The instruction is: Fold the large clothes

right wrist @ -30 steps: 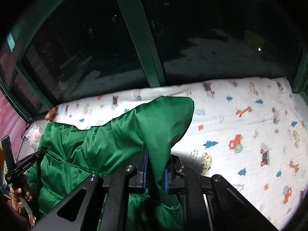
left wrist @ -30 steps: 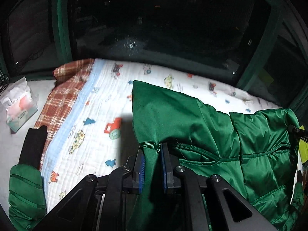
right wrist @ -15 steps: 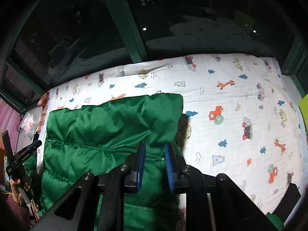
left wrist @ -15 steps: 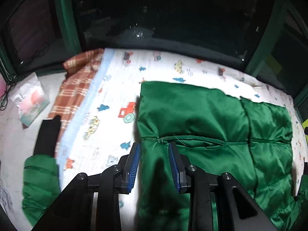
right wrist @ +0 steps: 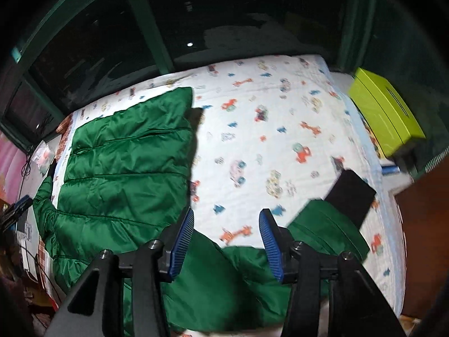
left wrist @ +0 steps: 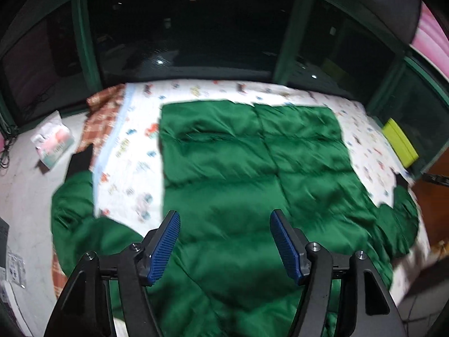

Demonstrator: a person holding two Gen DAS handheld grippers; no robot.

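Observation:
A green quilted jacket (left wrist: pixel 252 174) lies flat on the cartoon-print quilt (left wrist: pixel 134 151), its lower half folded up over the body. My left gripper (left wrist: pixel 224 244) hovers above the jacket's near part, jaws opening, nothing between the blue pads (left wrist: pixel 164 245). The left sleeve (left wrist: pixel 75 210) with its black cuff (left wrist: pixel 80 158) trails off to the left. In the right wrist view the jacket (right wrist: pixel 123 168) fills the left half. My right gripper (right wrist: pixel 227 241) hangs above its right edge, jaws opening and empty. The right sleeve (right wrist: pixel 328 230) with a black cuff (right wrist: pixel 350 193) lies to the right.
A tissue pack (left wrist: pixel 52 143) and a red plaid cloth (left wrist: pixel 101 120) lie at the left. A lime-green box (right wrist: pixel 384 115) stands at the quilt's far right corner. Dark windows with green frames (left wrist: pixel 286 50) run along the far side. A wooden edge (right wrist: pixel 421 224) is at the right.
Both grippers let go of the jacket's hem after laying it down on the body, opened, and pulled back and up. The jacket now lies flat, folded.

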